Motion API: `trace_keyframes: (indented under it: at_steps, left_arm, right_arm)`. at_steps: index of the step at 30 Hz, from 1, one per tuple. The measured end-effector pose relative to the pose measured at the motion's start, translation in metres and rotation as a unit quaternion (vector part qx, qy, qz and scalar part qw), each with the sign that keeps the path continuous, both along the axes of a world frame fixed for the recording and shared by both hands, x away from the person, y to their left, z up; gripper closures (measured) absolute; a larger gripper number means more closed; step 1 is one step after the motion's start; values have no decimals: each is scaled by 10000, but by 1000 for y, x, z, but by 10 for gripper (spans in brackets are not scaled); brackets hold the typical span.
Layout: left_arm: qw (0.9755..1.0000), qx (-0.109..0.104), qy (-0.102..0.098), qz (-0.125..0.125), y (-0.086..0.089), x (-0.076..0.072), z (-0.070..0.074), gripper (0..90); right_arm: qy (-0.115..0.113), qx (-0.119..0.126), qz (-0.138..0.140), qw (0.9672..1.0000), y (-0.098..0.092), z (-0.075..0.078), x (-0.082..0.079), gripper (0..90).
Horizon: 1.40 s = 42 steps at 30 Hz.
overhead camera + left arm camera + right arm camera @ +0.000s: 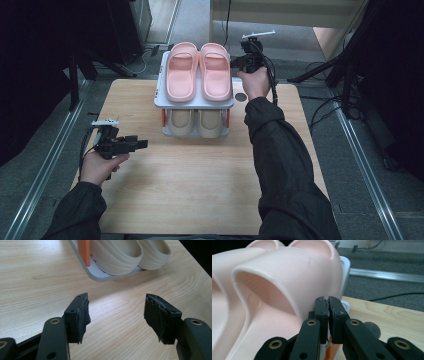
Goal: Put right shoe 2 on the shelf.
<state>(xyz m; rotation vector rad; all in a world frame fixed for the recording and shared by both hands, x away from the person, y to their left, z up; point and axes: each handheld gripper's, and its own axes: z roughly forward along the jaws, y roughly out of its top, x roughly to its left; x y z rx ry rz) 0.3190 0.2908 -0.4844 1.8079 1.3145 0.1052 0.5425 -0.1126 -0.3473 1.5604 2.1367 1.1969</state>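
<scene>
On the wooden table (200, 190) stands a small grey shoe rack (194, 103) with two shelves, near the far edge; two pink slippers (199, 70) lie side by side on the top shelf, and two cream slippers (197, 122) sit on the bottom shelf; orange posts (84, 251) hold the shelves apart. At the right side of the rack, the right gripper (239, 62) is held up beside the pink slipper on that side, close to its outer edge; its jaws are pressed together, and I cannot tell if they pinch anything. Over the left part of the table, well apart from the rack, the left gripper (141, 144) points toward the rack; its jaws are spread wide with nothing between them, and bare wood shows below them. Both arms wear dark sleeves (280, 145); a round hole (241, 97) sits in the tabletop just beside the rack.
</scene>
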Motion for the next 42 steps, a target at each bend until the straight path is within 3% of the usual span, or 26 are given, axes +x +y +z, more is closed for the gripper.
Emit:
trace_keyframes:
  at_steps: [19, 24, 32, 34, 42]
  left_arm:
    - [10000, 28, 15, -31, -2, 1, -1, 369]
    - [10000, 6, -1, -8, 0, 1, -1, 369]
    - [10000, 26, 17, -29, 0, 1, -1, 368]
    - [10000, 26, 22, -31, -1, 1, -1, 368]
    - [10000, 45, 30, -60, -3, 2, -1, 368]
  right_arm:
    - [-84, 81, 182, 9998, 9, -1, -6, 877]
    - [-166, -28, 204, 9996, 13, -1, -6, 851]
    - [-86, 77, 183, 9998, 0, -3, -10, 857]
    - [-207, 109, 203, 9995, -4, -3, -14, 857]
    - [-271, 129, 317, 9990, -21, -3, -32, 826]
